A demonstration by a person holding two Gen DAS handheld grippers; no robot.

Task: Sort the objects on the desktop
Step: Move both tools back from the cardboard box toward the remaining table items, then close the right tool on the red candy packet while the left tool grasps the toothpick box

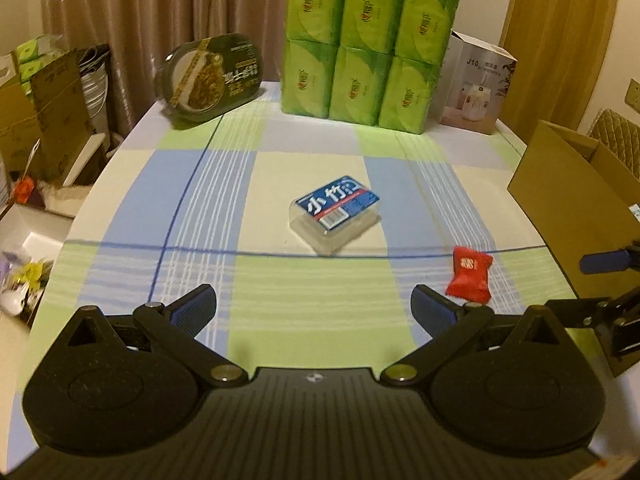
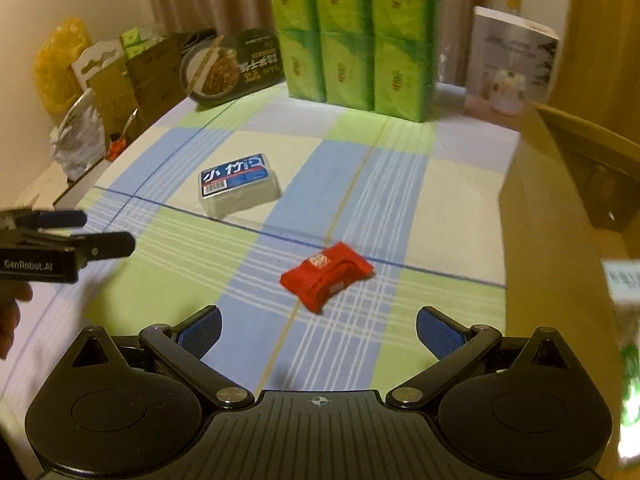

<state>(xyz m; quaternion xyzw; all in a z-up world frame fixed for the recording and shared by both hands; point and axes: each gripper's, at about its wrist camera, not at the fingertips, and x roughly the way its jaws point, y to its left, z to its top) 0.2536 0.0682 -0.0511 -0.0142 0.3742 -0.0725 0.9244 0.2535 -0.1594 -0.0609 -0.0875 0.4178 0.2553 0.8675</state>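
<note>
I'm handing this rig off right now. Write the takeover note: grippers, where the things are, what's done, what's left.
Left gripper: open, empty, low over the near edge of the checked tablecloth, facing the clear plastic box with the blue label.
Right gripper: open, empty, pointed at the red packet, which lies just ahead of it.
Both things lie loose on the cloth, apart from each other, box further back and left of the packet.
The open cardboard box stands at the table's right edge.
Done: nothing visibly sorted.
Left: pick up the packet and the plastic box; the cardboard box is probably the destination.
</note>
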